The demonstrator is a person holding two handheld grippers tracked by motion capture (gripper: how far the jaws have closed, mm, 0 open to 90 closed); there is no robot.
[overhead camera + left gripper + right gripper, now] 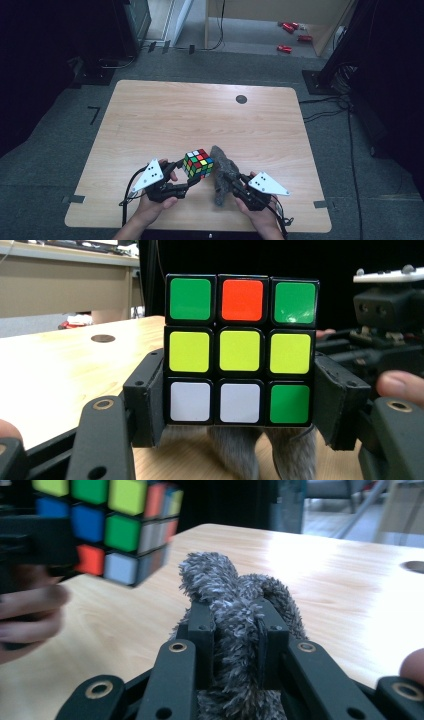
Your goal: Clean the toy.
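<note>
Work in hand: wiping a scrambled puzzle cube [198, 163] with a grey fuzzy cloth [221, 176], as I judge it from what each gripper holds.
Left gripper [191, 176]: pinching the cube by two opposite sides; in the left gripper view the jaws press on the lower part of the cube [241, 350], the green, orange, yellow and white face turned to the camera.
Right gripper [231, 180]: pressed together on the cloth; in the right gripper view the pile [235, 610] bulges out between and above the jaws.
Where the cube is: held up off the table [150, 115], near the table's near edge, a little left of centre.
Where the cloth is: just right of the cube, its far end reaching up beside the cube's right face; whether the two touch I cannot tell.
Doing the step well: bring the free bulge of cloth onto a cube face, not the hard jaw tips.
Left hand [150, 205]: best kept steady, so the cube does not twist in its low grip.
Stroke: short level passes across one face, with light pressure.
Risk: a hard push could lever the cube out of the jaws or turn a layer.
</note>
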